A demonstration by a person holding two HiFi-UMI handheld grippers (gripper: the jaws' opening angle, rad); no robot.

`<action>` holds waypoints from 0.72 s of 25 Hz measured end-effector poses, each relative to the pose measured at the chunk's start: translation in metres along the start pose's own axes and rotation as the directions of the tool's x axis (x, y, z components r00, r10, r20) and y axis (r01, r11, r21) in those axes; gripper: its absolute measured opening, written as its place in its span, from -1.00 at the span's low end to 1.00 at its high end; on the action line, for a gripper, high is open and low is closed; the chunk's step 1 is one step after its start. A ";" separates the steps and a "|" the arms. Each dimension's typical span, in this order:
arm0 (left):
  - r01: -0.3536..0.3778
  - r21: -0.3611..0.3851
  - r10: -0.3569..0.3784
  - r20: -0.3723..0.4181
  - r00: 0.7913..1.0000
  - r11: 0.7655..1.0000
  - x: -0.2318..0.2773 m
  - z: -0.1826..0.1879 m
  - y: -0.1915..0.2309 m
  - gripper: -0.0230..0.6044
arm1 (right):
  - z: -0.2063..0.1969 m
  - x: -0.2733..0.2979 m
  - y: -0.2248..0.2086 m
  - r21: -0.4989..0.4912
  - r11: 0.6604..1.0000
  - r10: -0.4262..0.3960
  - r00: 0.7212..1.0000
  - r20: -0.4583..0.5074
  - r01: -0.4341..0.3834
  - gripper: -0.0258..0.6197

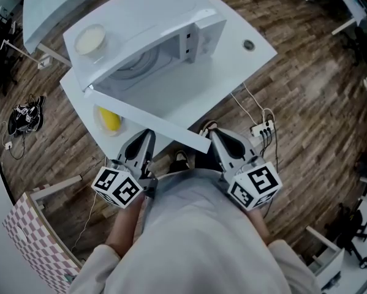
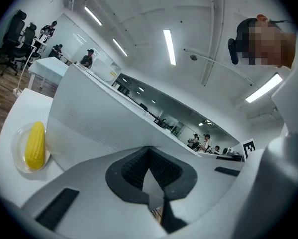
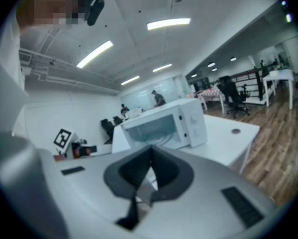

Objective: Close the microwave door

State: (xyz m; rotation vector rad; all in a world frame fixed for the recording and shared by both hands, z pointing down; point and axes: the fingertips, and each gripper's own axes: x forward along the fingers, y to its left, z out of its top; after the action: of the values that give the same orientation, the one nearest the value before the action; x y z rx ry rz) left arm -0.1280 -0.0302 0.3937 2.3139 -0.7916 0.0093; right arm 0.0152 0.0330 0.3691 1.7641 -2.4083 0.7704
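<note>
Microwave door [image 1: 165, 127] swung wide open, hinged at the oven's left side and reaching out over the white table [image 1: 244, 60] toward the person, free edge nearest the two grippers. Microwave [image 1: 152, 23] itself set mid-table, cavity exposed, glass turntable [image 1: 134, 65] visible inside, control panel [image 1: 190, 45] at the right of the opening.

Left gripper [image 1: 146, 135] and right gripper [image 1: 215, 136] low and close in front of the torso, one at each side, marker cubes toward the body, tips aimed forward at the door. Left one facing the door's outer face, right one looking past the free edge into the cavity. Jaws of both pressed together on nothing, plain in each gripper view; contact with the door not to be made out. Forearms tucked in against the waist.

On the oven's roof, a round dish [image 1: 90, 40] with a pale filling. On the table outside the door, a small plate [image 2: 19, 159] carrying one yellow corn cob [image 2: 35, 146]. Wood floor [image 1: 306, 103] all round, a power strip [image 1: 261, 127] with cables beside the table's near edge
</note>
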 end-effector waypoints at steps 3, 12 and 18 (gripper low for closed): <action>0.002 0.000 -0.002 -0.002 1.000 1.000 0.002 0.000 -0.001 -0.87 | 0.000 0.000 -0.003 0.006 1.000 -0.006 1.000 0.000 0.006 -0.85; 0.012 -0.001 -0.012 -0.010 1.000 1.000 0.008 0.001 0.000 -0.87 | -0.001 0.003 -0.011 0.029 0.999 -0.018 1.000 0.001 0.018 -0.85; 0.017 0.000 -0.017 -0.013 1.000 1.000 0.012 0.001 -0.001 -0.87 | -0.001 0.006 -0.018 0.048 0.999 -0.025 1.000 0.004 0.025 -0.85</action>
State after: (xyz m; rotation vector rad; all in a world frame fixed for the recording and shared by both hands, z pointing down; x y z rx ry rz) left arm -0.1176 -0.0369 0.3949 2.3185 -0.7662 0.0167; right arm 0.0290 0.0242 0.3780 1.8117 -2.3860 0.8293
